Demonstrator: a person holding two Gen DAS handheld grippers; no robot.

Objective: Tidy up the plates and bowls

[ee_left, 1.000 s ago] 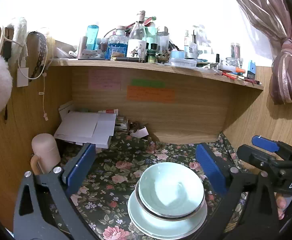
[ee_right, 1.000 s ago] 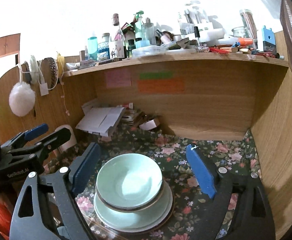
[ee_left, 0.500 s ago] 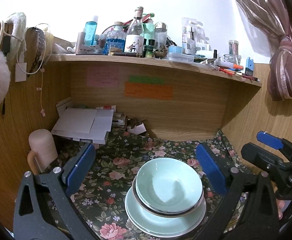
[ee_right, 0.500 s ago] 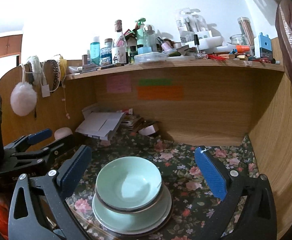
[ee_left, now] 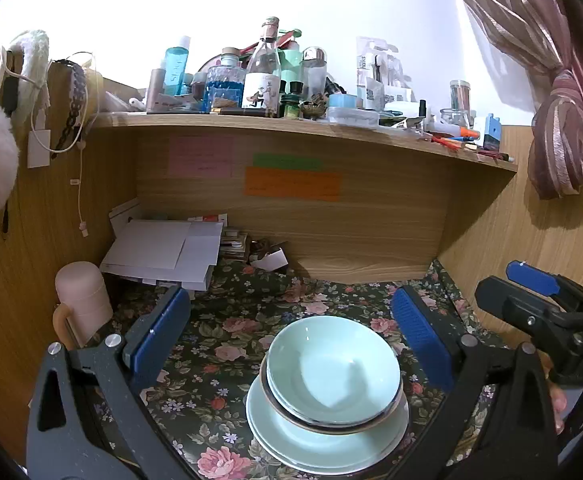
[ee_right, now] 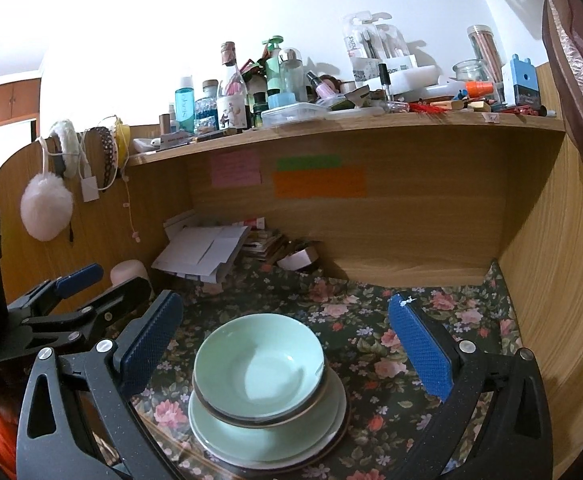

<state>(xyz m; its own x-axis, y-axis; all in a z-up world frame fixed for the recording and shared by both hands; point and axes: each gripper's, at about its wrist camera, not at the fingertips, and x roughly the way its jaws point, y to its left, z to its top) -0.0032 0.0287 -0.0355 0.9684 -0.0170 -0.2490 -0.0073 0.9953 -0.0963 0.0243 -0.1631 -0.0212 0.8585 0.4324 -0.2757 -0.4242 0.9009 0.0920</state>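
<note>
Floral tablecloth [ee_left: 227, 344] under stacked bowls [ee_left: 333, 376]; both hand-held grippers [ee_left: 291, 332] [ee_right: 287, 340] spread apart, empty.

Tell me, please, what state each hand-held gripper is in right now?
Left hand-held gripper: open, holding nothing.
Right hand-held gripper: open, jaws just widened, holding nothing.

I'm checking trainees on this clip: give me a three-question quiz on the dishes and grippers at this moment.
1. True or false: the green bowls sit stacked on the green plates.
2. What does the stack rest on? A) bare wood B) floral cloth C) a tray
3. Is either gripper holding anything?

Key:
1. True.
2. B.
3. No. The left gripper and right gripper both stand open with blue pads clear of the stack; the right gripper's jaws have just been opening, with nothing pressed between them.
</note>
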